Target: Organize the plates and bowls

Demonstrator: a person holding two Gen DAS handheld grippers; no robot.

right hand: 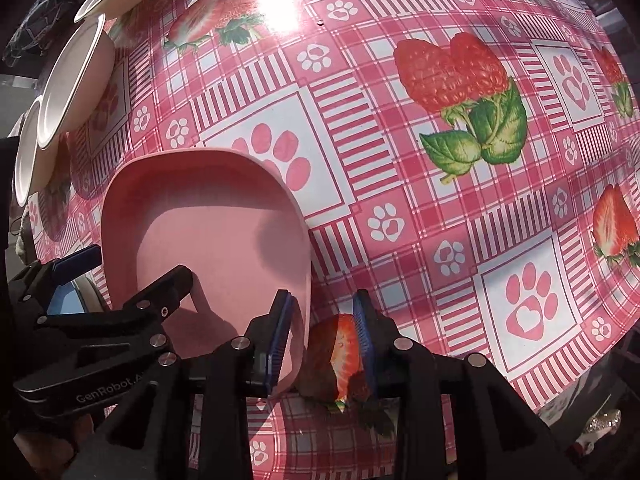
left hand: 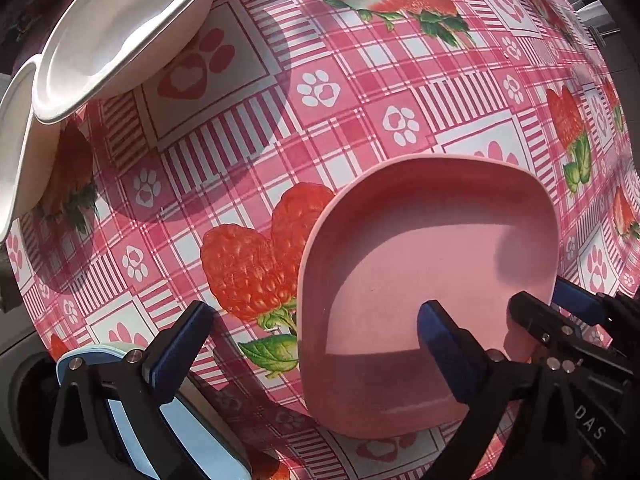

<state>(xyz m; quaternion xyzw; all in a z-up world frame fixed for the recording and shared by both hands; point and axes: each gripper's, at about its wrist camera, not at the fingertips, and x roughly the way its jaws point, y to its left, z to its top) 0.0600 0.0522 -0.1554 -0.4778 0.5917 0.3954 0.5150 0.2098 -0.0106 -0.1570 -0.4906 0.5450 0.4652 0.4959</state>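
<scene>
Two tools: the right tool [right hand: 322,344] is spread across the pink dish [right hand: 208,216] rim, ungripped; the left tool [left hand: 316,344] is spread wide; if closed shallowly, slippage may be caused.

Both the left gripper [left hand: 314,344] and right gripper [right hand: 322,338] are black — blue-padded fingers, silver screws, white "GenRobot" lettering.

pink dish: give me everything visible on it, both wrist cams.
The pink dish is a rounded-square, shallow, matte piece that looks like plastic, with a raised rim and a flat empty floor. It sits upright on the strawberry tablecloth. The right hand-held gripper straddles its near rim without closing on it; the left hand-held gripper is open, with one finger over the dish.
</scene>
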